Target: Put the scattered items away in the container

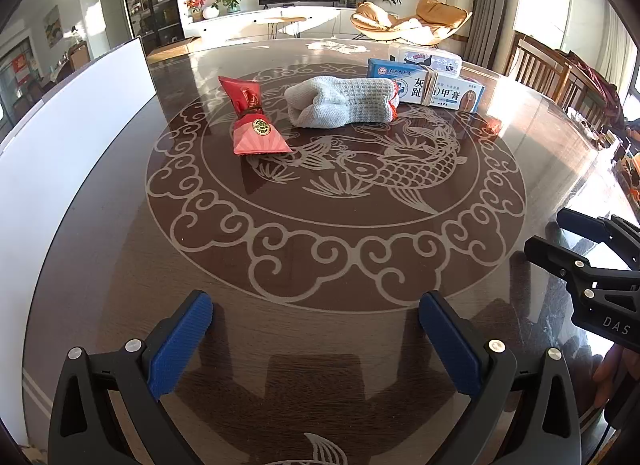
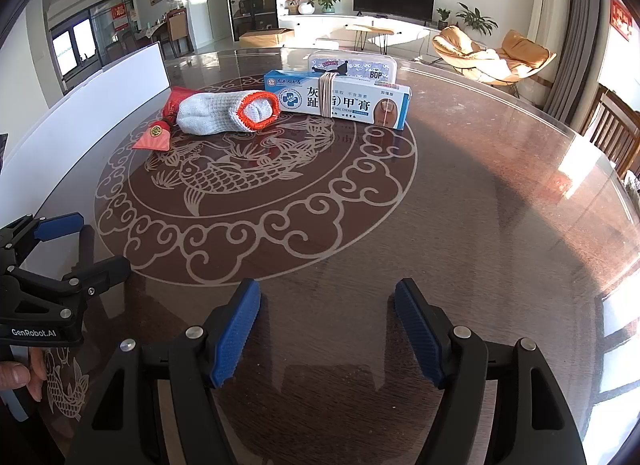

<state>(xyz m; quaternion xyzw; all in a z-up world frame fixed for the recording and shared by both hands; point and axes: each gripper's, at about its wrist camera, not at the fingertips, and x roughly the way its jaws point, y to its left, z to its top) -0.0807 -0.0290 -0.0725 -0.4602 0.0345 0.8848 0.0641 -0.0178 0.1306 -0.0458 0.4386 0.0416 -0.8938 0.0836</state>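
The left gripper [image 1: 316,341] and right gripper [image 2: 328,329] hang wide apart, holding nothing. Far across the table [image 1: 400,265] lies a soft, light rolled glove [image 1: 340,103] beside a stiff box [image 2: 340,99]; pinch the glove's fat middle.

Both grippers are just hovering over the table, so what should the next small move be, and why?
Probably reach the right gripper forward toward the blue ointment box. Both it and the left gripper are open and empty, and the box lies nearest the clear container.

Item count on tabletop [image 1: 360,225]:
1 red pouch [image 1: 256,121], 1 rolled knit glove [image 1: 344,103], 1 blue-white ointment box [image 1: 432,91], 1 clear plastic case [image 1: 430,57].
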